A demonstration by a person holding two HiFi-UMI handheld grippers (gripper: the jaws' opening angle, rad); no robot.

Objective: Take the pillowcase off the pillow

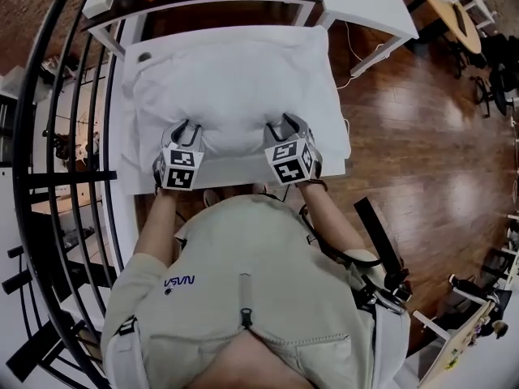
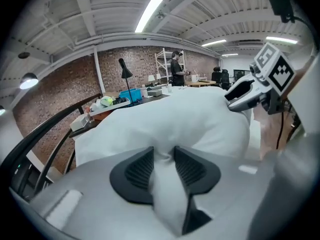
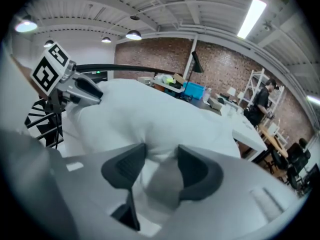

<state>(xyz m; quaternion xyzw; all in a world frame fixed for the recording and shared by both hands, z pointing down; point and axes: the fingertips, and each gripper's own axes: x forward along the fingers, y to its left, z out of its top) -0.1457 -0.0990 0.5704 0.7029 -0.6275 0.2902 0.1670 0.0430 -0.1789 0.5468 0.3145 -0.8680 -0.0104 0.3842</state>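
Head view: filled pillowcase [image 1: 233, 83] on table [image 1: 130, 160], long axis crosswise, lying just ahead of both grippers. Left gripper [image 2: 163, 154] and right gripper [image 3: 161, 154] each clamped on a fold of its near edge, equally close.

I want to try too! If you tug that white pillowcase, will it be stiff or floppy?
Probably floppy: the pillowcase bunches into soft folds between the jaws of the left gripper. It looks puffy and dents where the jaws push in, so the whole bundle is likely light and squashy. It seems to wrap closely, so it may drag along rather than slide off.
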